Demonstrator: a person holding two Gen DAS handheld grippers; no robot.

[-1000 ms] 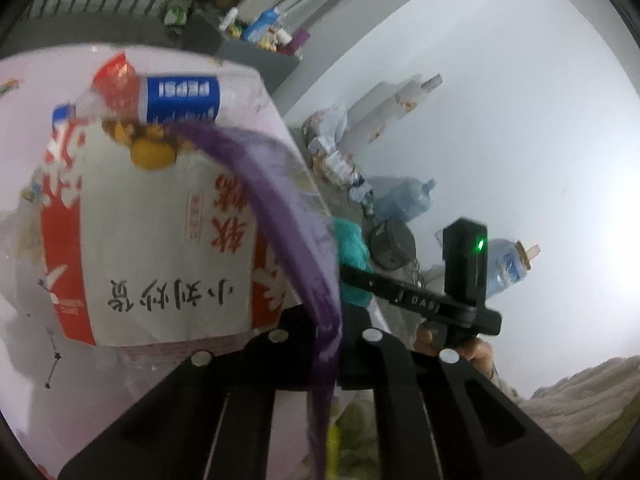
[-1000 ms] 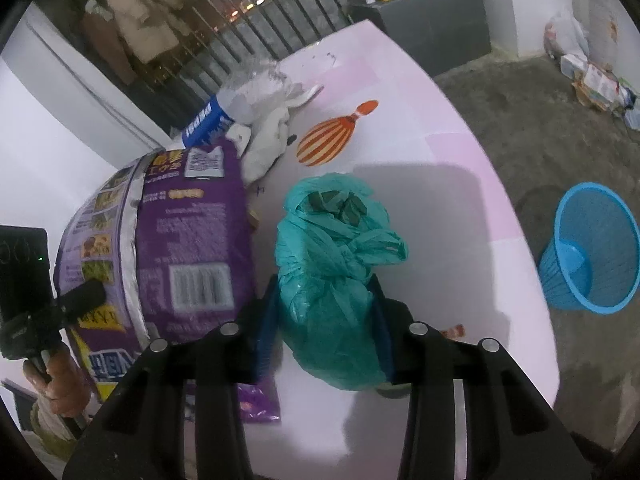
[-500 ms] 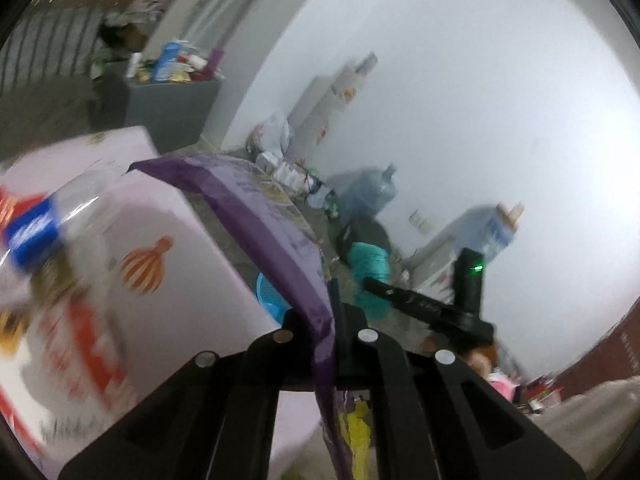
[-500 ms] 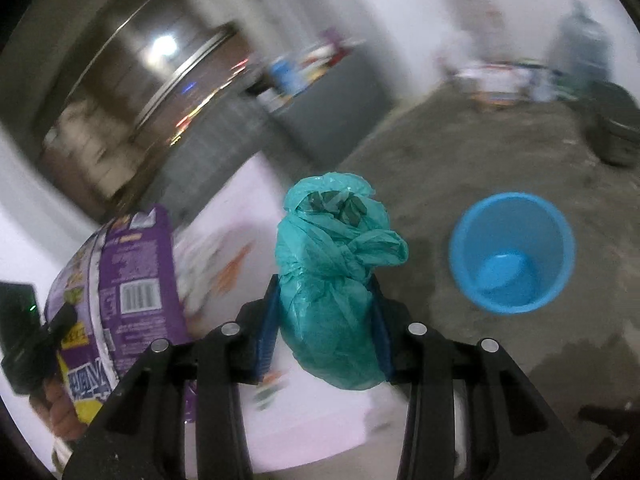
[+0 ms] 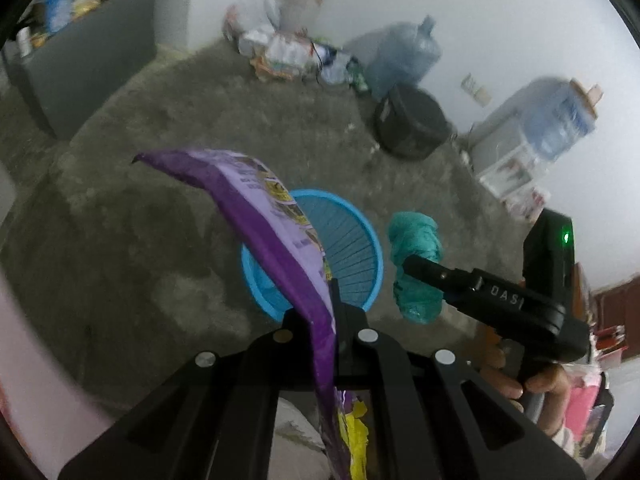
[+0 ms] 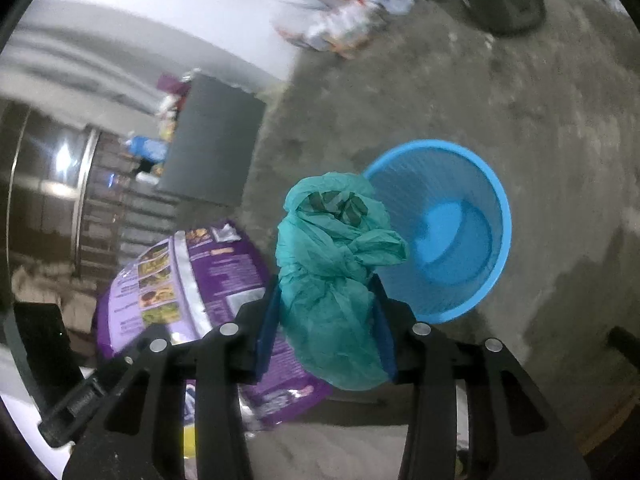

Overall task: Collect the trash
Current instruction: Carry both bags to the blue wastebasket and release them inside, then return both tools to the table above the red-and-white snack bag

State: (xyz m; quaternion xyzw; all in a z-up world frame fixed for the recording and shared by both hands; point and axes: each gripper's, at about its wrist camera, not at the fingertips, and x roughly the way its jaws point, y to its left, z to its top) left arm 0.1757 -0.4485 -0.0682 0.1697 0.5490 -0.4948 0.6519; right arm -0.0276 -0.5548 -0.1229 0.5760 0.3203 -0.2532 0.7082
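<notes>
Loosely, knotted teal bag (image 6: pixel 332 288) between opening right tool (image 6: pixel 326 328); left tool (image 5: pixel 326 320) pinching purple wrapper (image 5: pixel 276 236).

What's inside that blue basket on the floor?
The blue basket looks empty: bare ribbed wall and bottom show. The green bag and purple packet cover part of its near side.

I'm looking at bare storage-like room: rough concrete floor (image 5: pixel 168 248), white wall (image 5: pixel 500 20), water jugs (image 5: pixel 404 58) standing about, litter pile (image 5: pixel 288 56) lying against wall.
</notes>
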